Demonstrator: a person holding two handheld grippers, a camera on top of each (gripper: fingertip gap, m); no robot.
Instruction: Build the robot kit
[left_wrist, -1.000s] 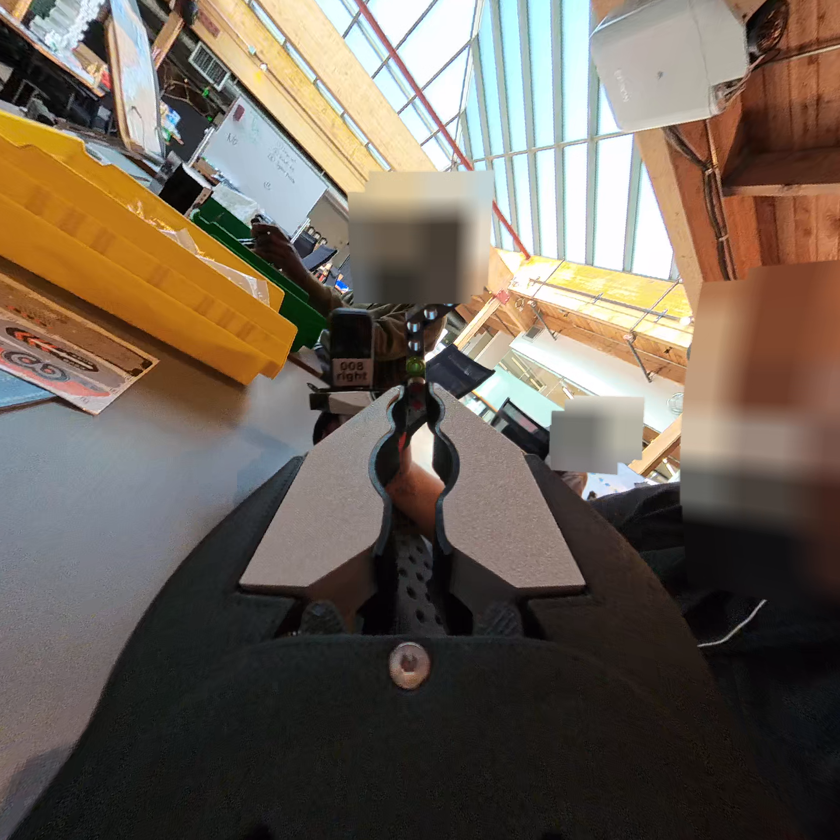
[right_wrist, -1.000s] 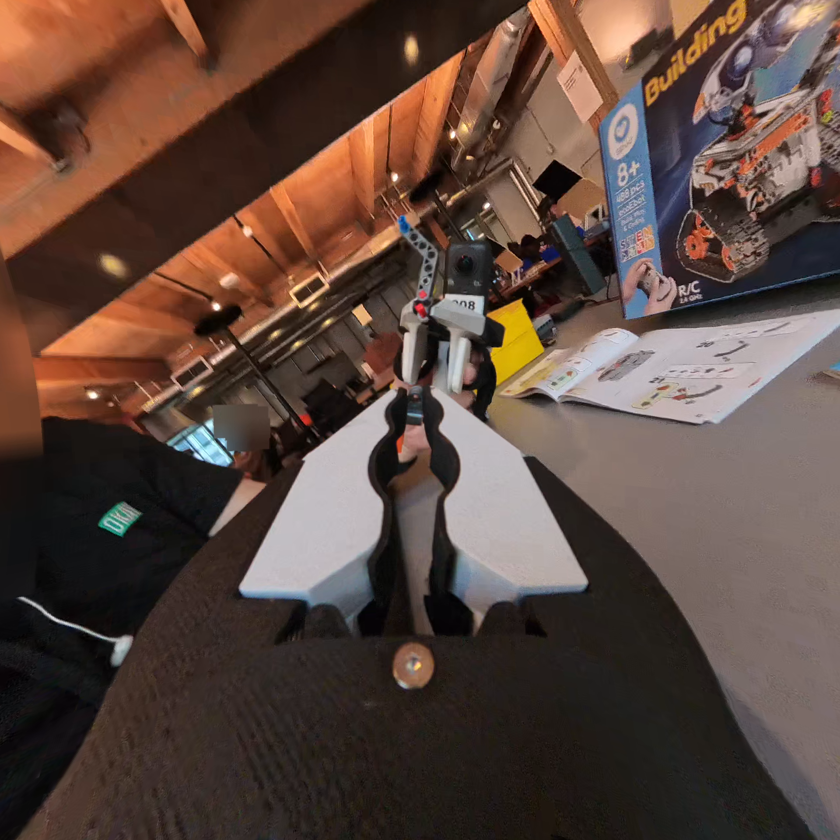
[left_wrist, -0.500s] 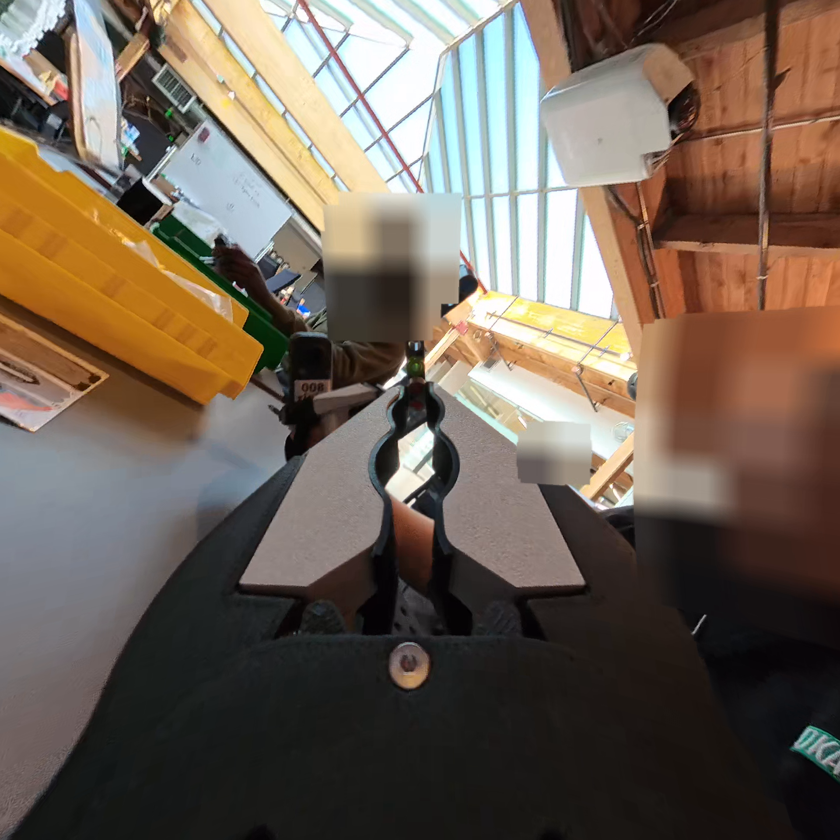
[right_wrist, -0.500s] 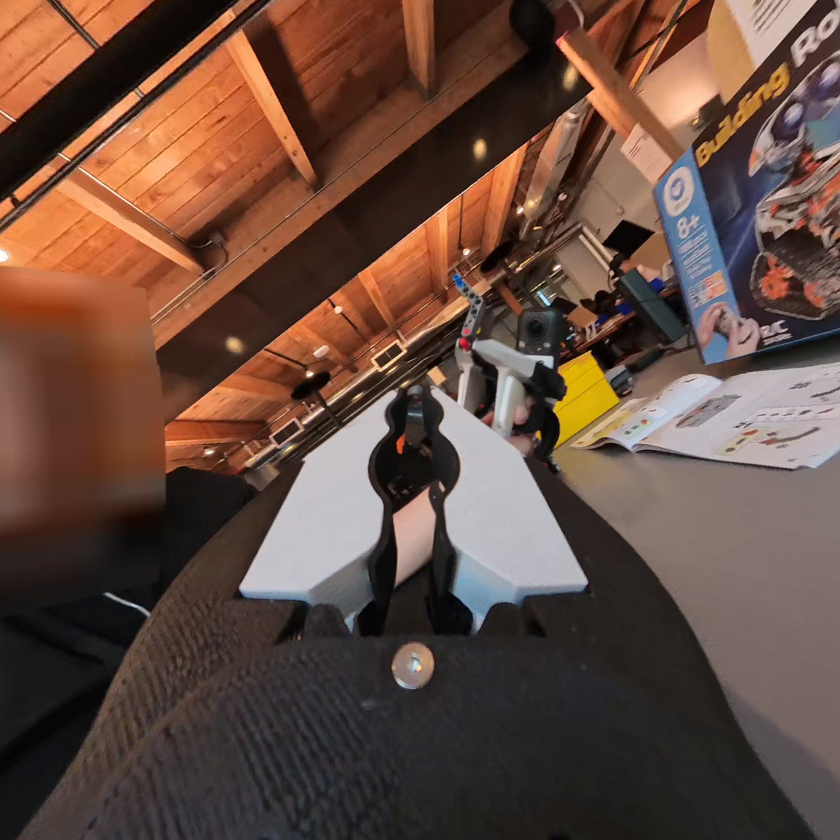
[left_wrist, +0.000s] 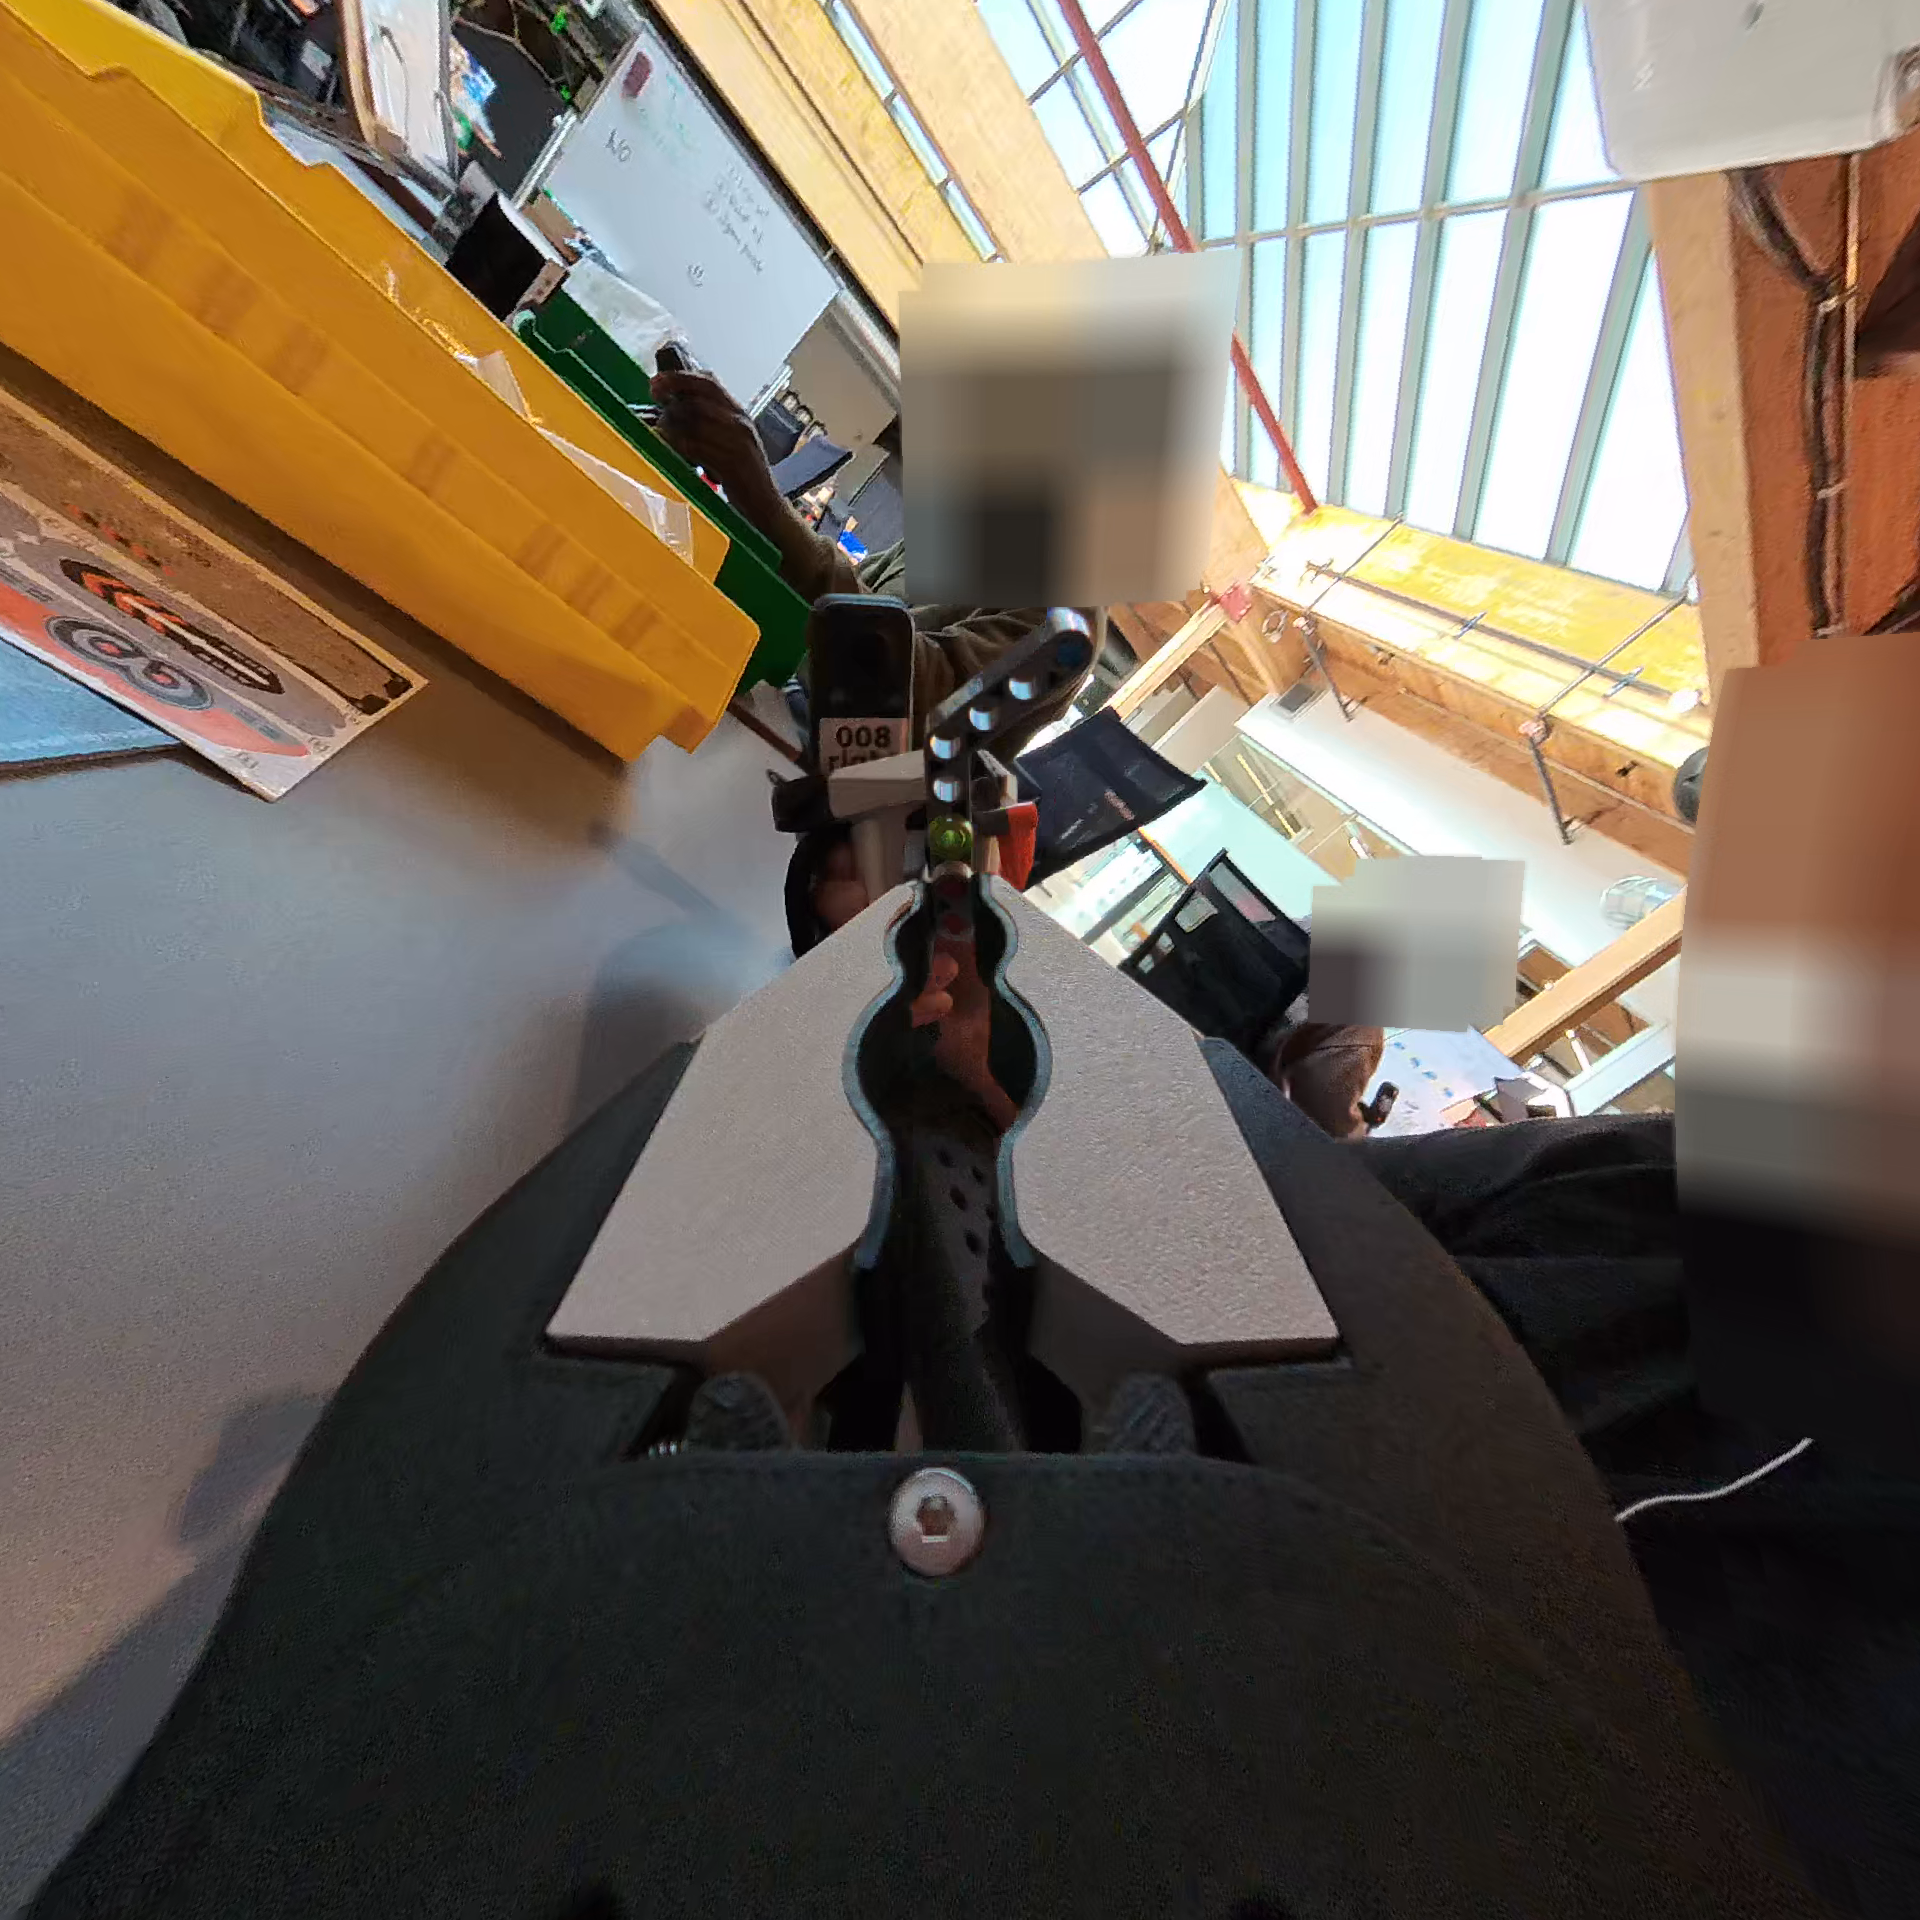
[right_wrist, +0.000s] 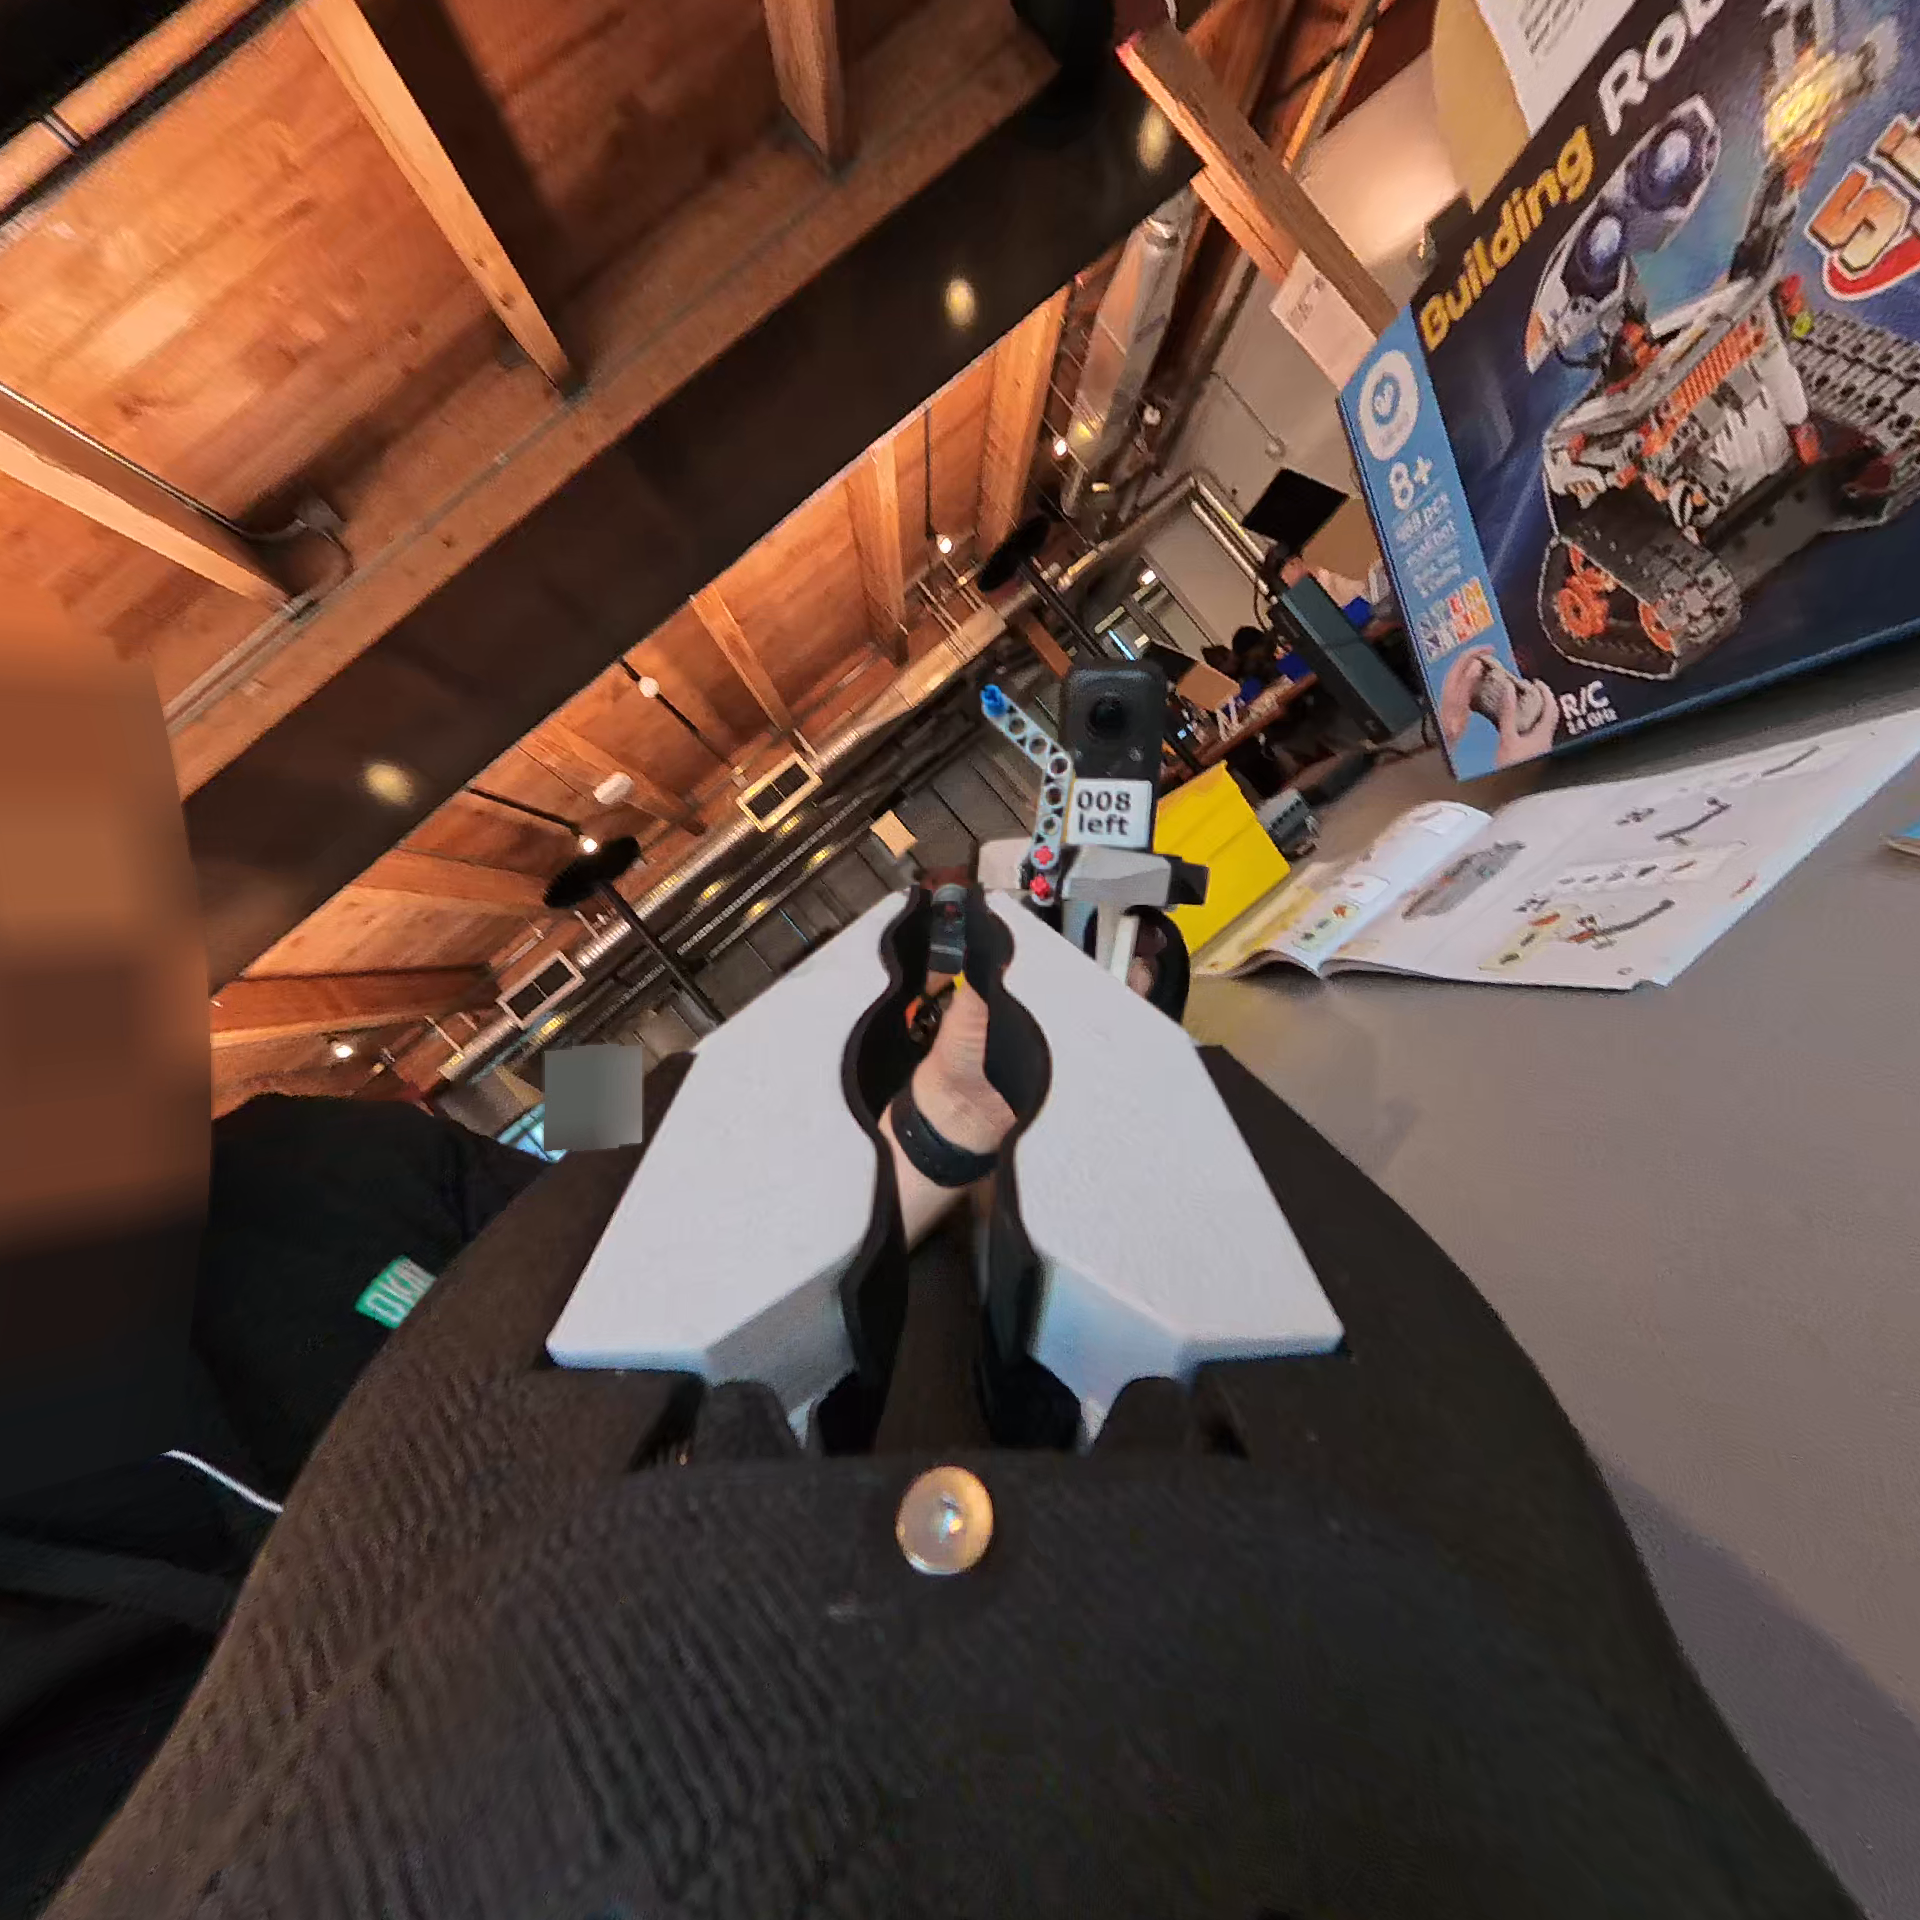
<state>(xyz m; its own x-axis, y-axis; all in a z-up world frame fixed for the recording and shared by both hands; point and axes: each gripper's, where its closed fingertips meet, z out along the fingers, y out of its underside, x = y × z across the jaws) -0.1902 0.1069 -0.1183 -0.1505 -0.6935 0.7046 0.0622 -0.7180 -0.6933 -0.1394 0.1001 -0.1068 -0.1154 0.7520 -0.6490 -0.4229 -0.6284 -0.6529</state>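
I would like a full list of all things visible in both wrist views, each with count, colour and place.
table: one, grey, under everything
toy box: one, blue, standing at far right
booklet: one, white, open before the toy box
yellow bins: one stack, yellow, table's left side
green bin: one, green, behind the yellow bins
printed sheet: one, white and orange, beside the bins
angled beam: one, grey, between left fingers
small piece: one, grey, between right fingers
left gripper: one, black and grey, shut
right gripper: one, black and white, shut

A grey table (right_wrist: 1558, 1195) bears an open booklet (right_wrist: 1538, 894), a printed box (right_wrist: 1662, 416) and yellow bins (left_wrist: 312, 343).
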